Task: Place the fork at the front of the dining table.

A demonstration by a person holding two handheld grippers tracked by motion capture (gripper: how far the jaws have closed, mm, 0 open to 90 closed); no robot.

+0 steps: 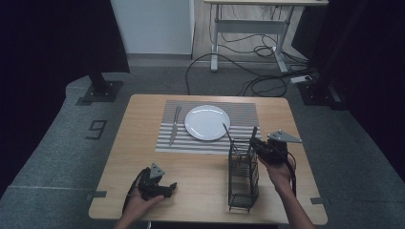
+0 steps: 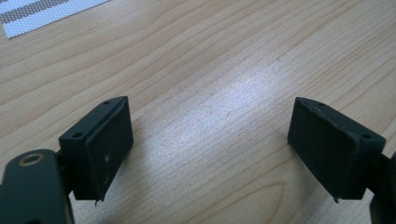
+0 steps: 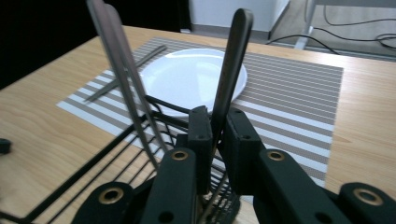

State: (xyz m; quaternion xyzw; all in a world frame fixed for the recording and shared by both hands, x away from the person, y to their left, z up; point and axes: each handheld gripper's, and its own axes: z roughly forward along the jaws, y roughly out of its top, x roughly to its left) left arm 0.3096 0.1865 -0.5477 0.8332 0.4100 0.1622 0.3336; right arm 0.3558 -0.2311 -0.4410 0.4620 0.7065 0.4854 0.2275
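Right gripper view shows me my right gripper (image 3: 214,135) clamped on a dark utensil handle (image 3: 231,65) standing between its pads, over the wire caddy (image 1: 242,179); which utensil it is I can't tell. My left gripper (image 2: 210,149) rests near the table's (image 1: 200,191) front edge, jaws wide apart around bare wood. Farther off, a white plate (image 1: 207,122) sits on the striped placemat (image 1: 243,114), with cutlery (image 1: 175,125) to its left.

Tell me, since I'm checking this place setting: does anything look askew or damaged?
Nothing stands out. The plate sits centred on the striped placemat, cutlery lies straight beside it, and the wire caddy stands upright.
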